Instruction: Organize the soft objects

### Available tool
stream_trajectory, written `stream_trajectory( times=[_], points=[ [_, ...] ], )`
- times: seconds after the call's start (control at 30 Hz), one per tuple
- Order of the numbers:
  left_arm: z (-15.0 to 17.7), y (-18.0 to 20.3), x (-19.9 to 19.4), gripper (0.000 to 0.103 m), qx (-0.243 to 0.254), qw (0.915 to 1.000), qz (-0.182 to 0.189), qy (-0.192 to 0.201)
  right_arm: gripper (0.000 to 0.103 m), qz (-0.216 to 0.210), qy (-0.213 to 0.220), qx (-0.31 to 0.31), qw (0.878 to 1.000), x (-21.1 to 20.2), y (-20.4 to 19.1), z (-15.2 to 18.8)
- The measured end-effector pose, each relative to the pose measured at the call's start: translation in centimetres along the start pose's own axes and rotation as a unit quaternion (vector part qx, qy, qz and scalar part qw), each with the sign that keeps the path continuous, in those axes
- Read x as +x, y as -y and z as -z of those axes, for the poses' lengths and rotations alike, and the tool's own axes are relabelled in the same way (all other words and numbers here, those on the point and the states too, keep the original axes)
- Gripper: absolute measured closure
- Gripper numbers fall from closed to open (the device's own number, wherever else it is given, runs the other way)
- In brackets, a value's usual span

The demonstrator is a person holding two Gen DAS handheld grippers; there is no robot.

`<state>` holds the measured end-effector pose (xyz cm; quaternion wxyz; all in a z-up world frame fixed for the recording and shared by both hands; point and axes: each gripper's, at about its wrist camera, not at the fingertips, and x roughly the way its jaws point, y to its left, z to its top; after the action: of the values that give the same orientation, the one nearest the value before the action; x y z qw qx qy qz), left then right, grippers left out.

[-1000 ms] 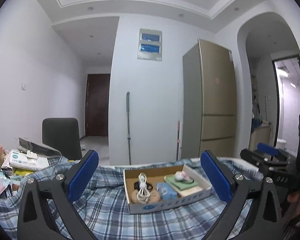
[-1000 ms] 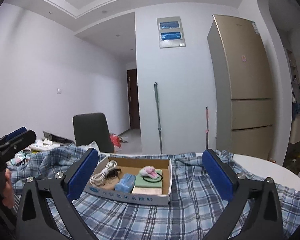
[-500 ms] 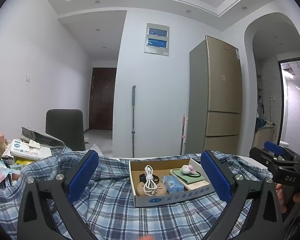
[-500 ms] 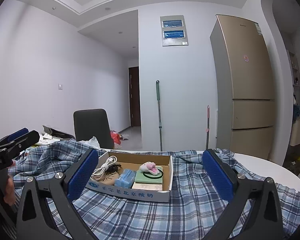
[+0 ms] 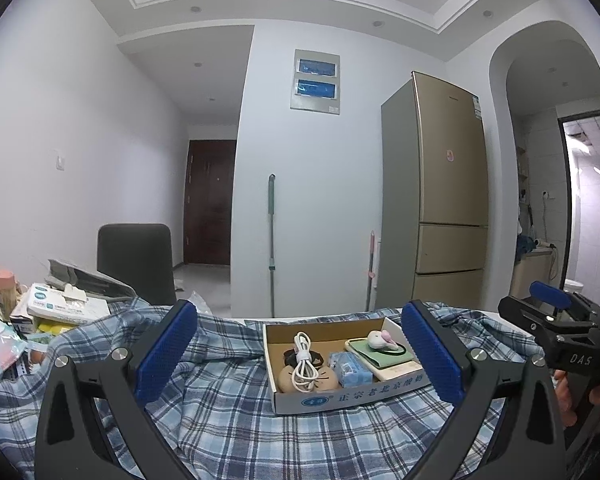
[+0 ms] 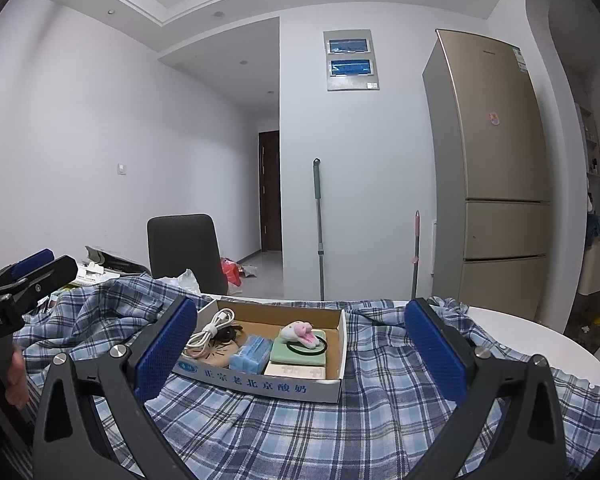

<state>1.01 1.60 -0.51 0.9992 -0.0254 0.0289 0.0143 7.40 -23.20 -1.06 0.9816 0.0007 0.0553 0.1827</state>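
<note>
1. On the bench, over the blue checked cloth (image 6: 380,412), a shallow cardboard box (image 6: 260,384) stood between the two grippers, and the soft things lay inside it.
2. The white coiled cable (image 5: 302,364) rested on a round tan cushion (image 5: 324,380) at the near left of the box. I judged that the cable was light and limp, so the bound middle of the coil looked like the best place to take it.
3. The pink and white plush toy (image 6: 300,330) lay on a green pad (image 6: 292,354), with a black ring around it. It seemed very light and squashy, and a hold across its body would fit.
4. The pale blue packet (image 6: 252,354) sat between the cushion and the pad. It probably would yield under pressure, so a gentle hold on its long sides was advisable.
5. The left gripper (image 5: 298,354) had its jaws spread wide and released. They held nothing and touched nothing, and the box appeared between them, farther away.
6. The right gripper (image 6: 300,354) was the same: jaws wide apart, empty, not in contact with the box or the cloth.
7. Each gripper was visible at the edge of the other view, with a hand (image 6: 14,376) on its grip.
</note>
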Motion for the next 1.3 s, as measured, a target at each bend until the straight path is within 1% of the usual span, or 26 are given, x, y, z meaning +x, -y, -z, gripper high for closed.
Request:
stream_trajectory(
  times=[0.23,0.6,1.3],
  points=[
    [0.12,0.62,-0.44,0.0,0.013,0.9999,0.001,0.009,0.0,-0.001,0.002,0.0,1.0,-0.05,0.02,0.01],
    [-0.14,0.54,-0.5,0.0,0.003,1.0,-0.004,0.004,0.0,-0.001,0.004,0.002,1.0,-0.04,0.08,0.02],
    [-0.16,0.32,-0.31,0.0,0.004,1.0,-0.004,0.002,0.0,-0.001,0.006,0.001,1.0,-0.05,0.06,0.06]
  ],
)
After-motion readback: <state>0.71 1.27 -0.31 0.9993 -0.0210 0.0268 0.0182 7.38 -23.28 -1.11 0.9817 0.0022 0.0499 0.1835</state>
